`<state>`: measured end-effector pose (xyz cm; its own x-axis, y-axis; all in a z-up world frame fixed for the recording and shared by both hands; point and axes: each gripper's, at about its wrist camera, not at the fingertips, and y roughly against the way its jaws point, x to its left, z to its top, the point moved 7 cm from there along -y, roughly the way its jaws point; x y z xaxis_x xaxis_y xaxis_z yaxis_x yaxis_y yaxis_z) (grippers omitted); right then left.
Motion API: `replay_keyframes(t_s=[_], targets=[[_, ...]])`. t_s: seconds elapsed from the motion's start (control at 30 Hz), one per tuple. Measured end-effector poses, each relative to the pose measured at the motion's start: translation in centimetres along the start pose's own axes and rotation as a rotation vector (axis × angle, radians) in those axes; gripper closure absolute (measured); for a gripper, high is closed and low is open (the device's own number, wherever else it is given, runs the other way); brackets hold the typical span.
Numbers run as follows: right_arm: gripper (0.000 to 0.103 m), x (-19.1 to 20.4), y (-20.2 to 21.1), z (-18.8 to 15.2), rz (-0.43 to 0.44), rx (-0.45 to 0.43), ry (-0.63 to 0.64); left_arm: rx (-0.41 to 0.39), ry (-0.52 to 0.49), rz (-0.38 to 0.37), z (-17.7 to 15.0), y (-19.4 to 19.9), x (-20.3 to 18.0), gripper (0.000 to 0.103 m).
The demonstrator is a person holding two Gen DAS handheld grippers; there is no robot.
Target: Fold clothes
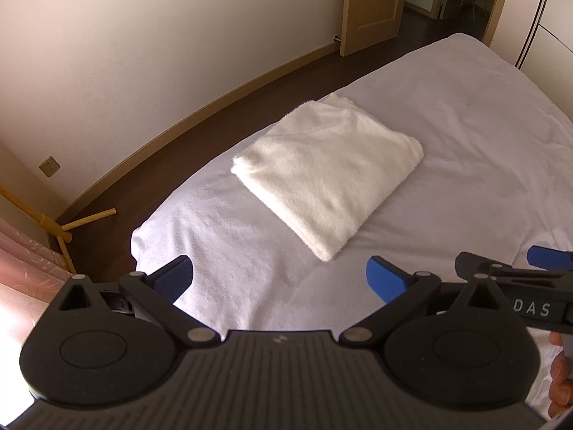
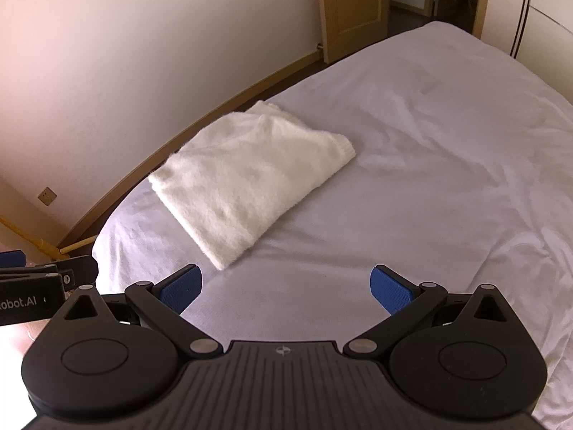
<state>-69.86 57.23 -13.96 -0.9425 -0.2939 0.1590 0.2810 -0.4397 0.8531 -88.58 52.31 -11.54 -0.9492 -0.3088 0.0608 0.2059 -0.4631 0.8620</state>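
Observation:
A cream fluffy garment (image 1: 322, 172) lies folded into a thick rectangle on the white bed sheet (image 1: 465, 136), near the bed's left edge. In the right wrist view the same folded garment (image 2: 247, 179) sits left of centre on the sheet (image 2: 429, 179). My left gripper (image 1: 279, 279) hovers open just short of the garment's near corner, nothing between its blue pads. My right gripper (image 2: 286, 285) is open too, over bare sheet to the right of that corner. The right gripper (image 1: 515, 265) shows at the left view's right edge, and the left gripper (image 2: 50, 272) shows at the right view's left edge.
A dark floor strip (image 1: 215, 107) and a cream wall run along the bed's left side. A wooden stand (image 1: 64, 229) sits in the near left corner by a pink curtain (image 1: 25, 272). An open wooden door (image 1: 372, 3) stands at the back. A hand (image 1: 558, 376) holds the right gripper.

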Motion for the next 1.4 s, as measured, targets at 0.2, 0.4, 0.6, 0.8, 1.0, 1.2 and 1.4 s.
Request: replay_keyframes(t_s=[0.2, 0.4, 0.6, 0.8, 1.0, 1.2, 1.4], targets=[[0.000, -0.5, -1.6, 1.0, -0.007, 0.024, -0.006, 0.025, -0.005, -0.004, 0.9, -1.9, -0.4, 0.001], [0.000, -0.8, -3.1, 2.0, -0.005, 0.045, -0.019, 0.045, -0.016, -0.008, 1.8, -3.6, -0.8, 0.001], [0.000, -0.8, -4.4, 2.7, -0.001, 0.063, -0.028, 0.061, -0.025, -0.004, 2.6, -5.1, -1.1, 0.001], [0.000, -1.2, -5.8, 2.9, -0.004, 0.087, -0.036, 0.079, -0.035, -0.003, 3.0, -6.6, -1.5, 0.001], [0.000, -1.8, -7.3, 3.2, -0.007, 0.110, -0.053, 0.100, -0.051, -0.004, 3.5, -8.0, -2.1, 0.001], [0.000, -2.1, -8.2, 3.7, -0.006, 0.116, -0.070, 0.103, -0.055, 0.003, 4.1, -8.9, -2.2, 0.001], [0.000, -2.1, -8.6, 4.3, -0.007, 0.115, -0.085, 0.107, -0.048, 0.000, 4.8, -9.5, -1.8, 0.001]])
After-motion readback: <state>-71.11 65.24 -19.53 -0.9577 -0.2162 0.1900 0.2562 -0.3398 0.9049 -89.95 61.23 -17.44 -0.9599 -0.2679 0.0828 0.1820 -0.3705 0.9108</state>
